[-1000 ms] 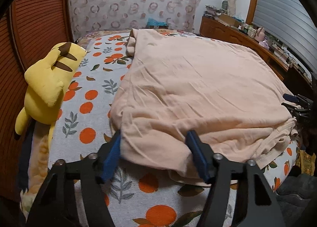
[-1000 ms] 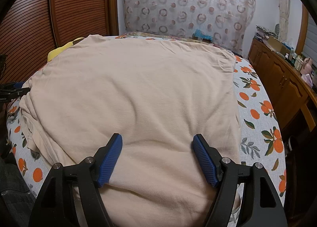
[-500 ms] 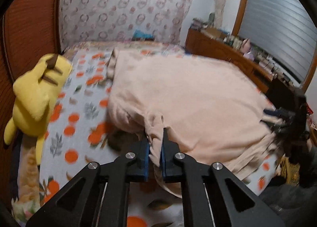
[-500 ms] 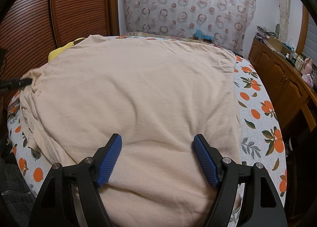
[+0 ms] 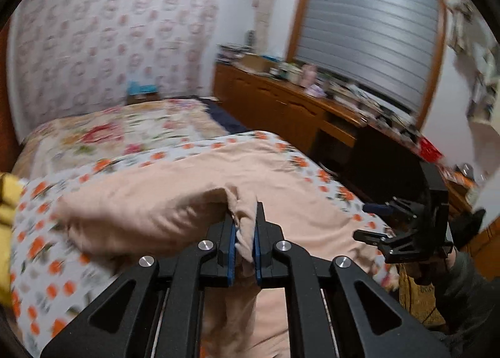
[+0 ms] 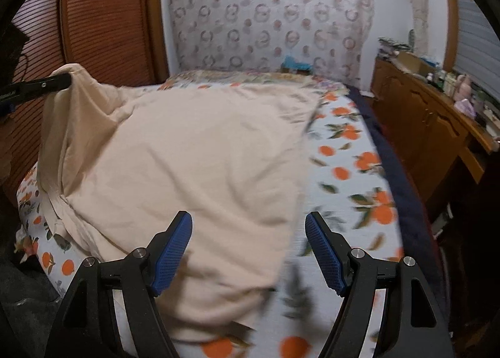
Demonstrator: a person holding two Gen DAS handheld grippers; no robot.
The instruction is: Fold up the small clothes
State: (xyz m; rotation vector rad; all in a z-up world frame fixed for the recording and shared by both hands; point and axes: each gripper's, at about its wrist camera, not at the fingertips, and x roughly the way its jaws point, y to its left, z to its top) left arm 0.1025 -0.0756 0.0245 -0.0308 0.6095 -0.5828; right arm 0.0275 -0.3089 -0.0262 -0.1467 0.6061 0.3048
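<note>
A large peach garment (image 5: 175, 195) lies spread on the bed. My left gripper (image 5: 243, 233) is shut on a bunched edge of it and holds that edge lifted off the sheet. In the right wrist view the raised corner hangs at the far left from one of the left gripper's fingers (image 6: 40, 86), and the cloth (image 6: 193, 151) drapes down from there. My right gripper (image 6: 248, 245) stands open low over the garment's near right edge, with nothing pinched between its blue pads. From the left wrist view the right gripper (image 5: 368, 222) shows at the right, open.
An orange-print sheet (image 6: 353, 170) covers the bed. A wooden dresser (image 6: 422, 114) crowded with small items runs along the right. A slatted wooden door (image 6: 103, 29) stands at the left. A yellow plush toy (image 5: 6, 201) lies at the bed's left edge. A person's dark sleeve (image 5: 462, 283) is behind the right gripper.
My left gripper has shut on the garment's edge and risen with it, swinging to the right. The cloth's left side has lifted. The right gripper has drifted slightly right and stayed open.
</note>
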